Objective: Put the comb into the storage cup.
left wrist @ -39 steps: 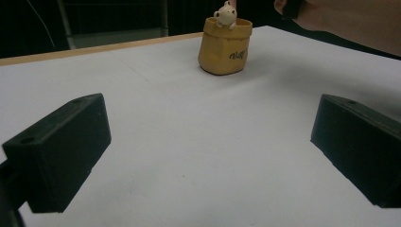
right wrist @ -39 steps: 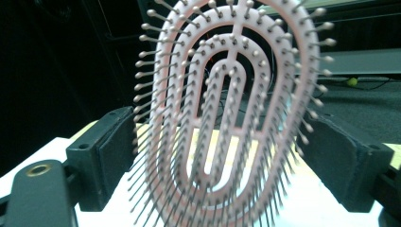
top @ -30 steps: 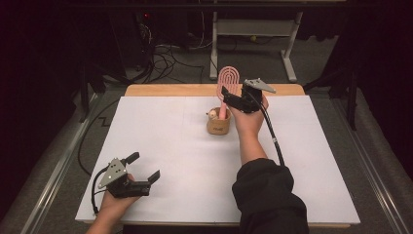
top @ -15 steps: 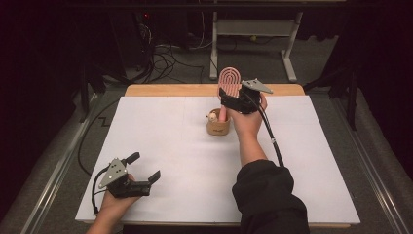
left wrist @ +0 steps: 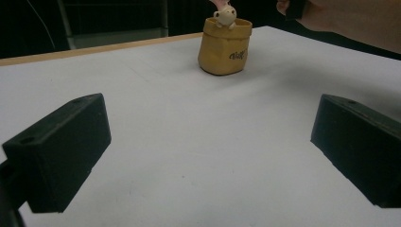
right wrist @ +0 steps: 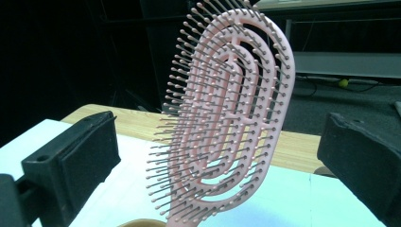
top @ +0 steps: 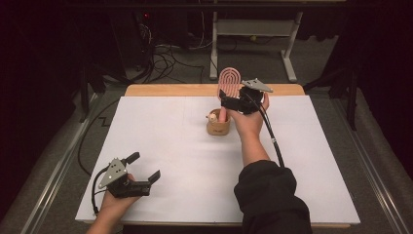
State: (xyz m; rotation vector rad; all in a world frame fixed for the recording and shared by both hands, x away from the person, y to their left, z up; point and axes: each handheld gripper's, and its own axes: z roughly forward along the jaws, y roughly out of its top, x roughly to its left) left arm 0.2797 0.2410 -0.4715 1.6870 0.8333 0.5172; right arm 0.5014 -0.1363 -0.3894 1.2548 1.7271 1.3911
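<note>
A pink hairbrush (top: 229, 80) (right wrist: 227, 118) stands upright with its handle in a yellow-brown pouch (top: 217, 127) (left wrist: 224, 49) at the far middle of the white sheet. A small cream figurine (left wrist: 226, 14) peeks over the pouch's rim. My right gripper (top: 227, 98) (right wrist: 217, 161) is at the brush head. Its jaws have just been opening and now stand wide, one on each side of the bristles, not touching them. My left gripper (top: 144, 166) (left wrist: 208, 151) rests open near the front left corner, with nothing between its jaws.
The white sheet (top: 170, 146) covers a wooden table whose far edge (top: 170, 90) shows bare. Behind it are floor cables (top: 165, 53) and a white desk frame (top: 253, 29). Metal rails (top: 53, 175) run along both sides. The person's right forearm in a dark sleeve (top: 270, 195) crosses the front right.
The right gripper's jaws look slightly wider around the brush. Both hands, the brush and the pouch have stayed where they were.
</note>
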